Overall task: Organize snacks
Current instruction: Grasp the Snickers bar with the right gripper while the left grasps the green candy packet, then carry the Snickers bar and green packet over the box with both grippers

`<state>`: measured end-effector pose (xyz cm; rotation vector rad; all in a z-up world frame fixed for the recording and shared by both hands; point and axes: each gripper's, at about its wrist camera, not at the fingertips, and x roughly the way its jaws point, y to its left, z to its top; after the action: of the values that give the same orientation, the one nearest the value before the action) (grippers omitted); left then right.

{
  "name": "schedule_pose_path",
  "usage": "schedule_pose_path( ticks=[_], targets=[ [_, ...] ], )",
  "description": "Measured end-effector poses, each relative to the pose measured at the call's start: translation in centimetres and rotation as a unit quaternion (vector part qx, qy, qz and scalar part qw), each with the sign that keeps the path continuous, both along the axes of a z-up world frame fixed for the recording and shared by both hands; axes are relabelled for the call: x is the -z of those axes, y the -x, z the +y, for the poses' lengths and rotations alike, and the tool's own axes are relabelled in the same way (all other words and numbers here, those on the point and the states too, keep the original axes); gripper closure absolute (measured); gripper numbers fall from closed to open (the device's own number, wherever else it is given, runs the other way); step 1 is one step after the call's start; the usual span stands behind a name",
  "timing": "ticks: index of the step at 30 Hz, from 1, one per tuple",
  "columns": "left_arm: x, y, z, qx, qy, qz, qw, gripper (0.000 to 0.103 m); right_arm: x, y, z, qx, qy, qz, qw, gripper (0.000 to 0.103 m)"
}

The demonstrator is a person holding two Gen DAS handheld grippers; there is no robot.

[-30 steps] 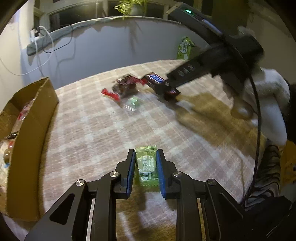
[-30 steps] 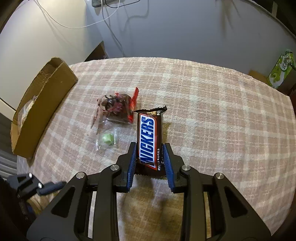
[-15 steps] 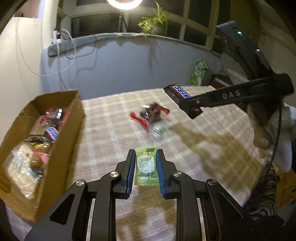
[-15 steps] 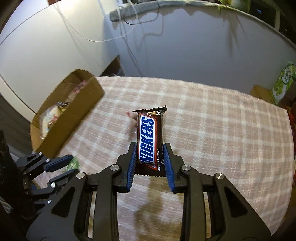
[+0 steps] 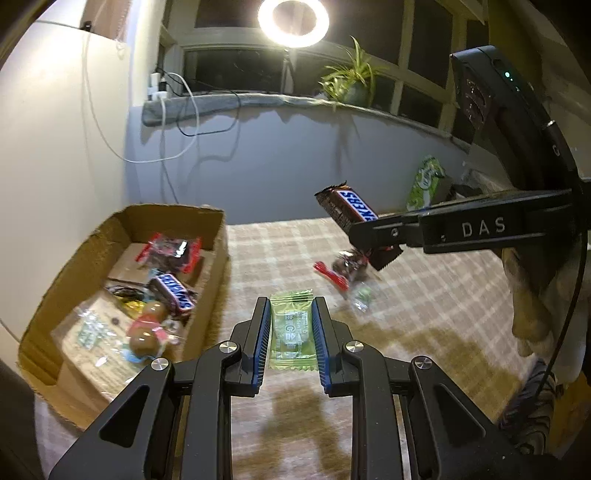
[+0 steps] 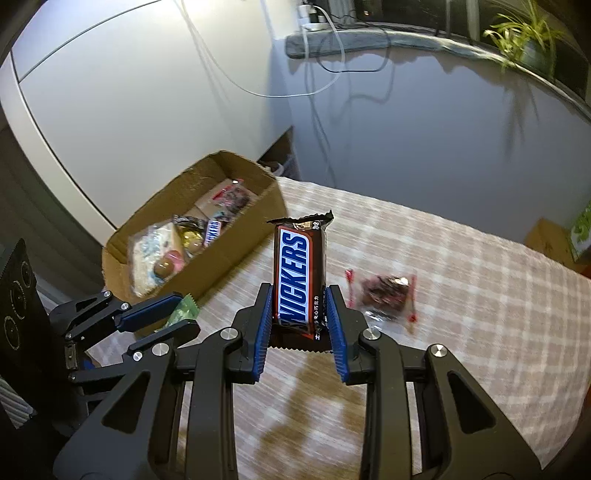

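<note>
My left gripper is shut on a small green candy packet, held above the checked tablecloth. My right gripper is shut on a Snickers bar; in the left wrist view that gripper comes in from the right, carrying the bar in the air. An open cardboard box with several snacks inside sits at the left, also seen as the box in the right wrist view. A red-ended clear wrapper with dark candy and a small clear packet with a green sweet lie on the cloth.
A wall stands behind the table, with a window ledge, cables, a plant and a ring light. A green snack bag stands at the far right edge. A hand holds the right gripper's handle.
Both grippers have lifted their snacks off the cloth and swung left towards the cardboard box, whose inside now shows. The wrappers on the cloth have not moved.
</note>
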<state>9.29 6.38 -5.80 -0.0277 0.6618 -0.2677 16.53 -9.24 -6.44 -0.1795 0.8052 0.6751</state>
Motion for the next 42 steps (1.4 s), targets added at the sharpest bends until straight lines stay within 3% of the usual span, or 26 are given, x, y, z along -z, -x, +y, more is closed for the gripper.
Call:
schedule_pose_path(
  ticks=[25,42],
  targets=[
    [-1.6,0.1,7.7,-0.126,0.001,-0.041,0.9912,0.082,-0.2,-0.2,11.7,-0.080,0.009,-0.012,0.997,0.073],
    [-0.7,-0.5,9.7,-0.165,-0.002,-0.026,0.9859,0.082,1.5,-2.4,15.5,-0.100,0.013,0.006,0.995,0.073]
  ],
)
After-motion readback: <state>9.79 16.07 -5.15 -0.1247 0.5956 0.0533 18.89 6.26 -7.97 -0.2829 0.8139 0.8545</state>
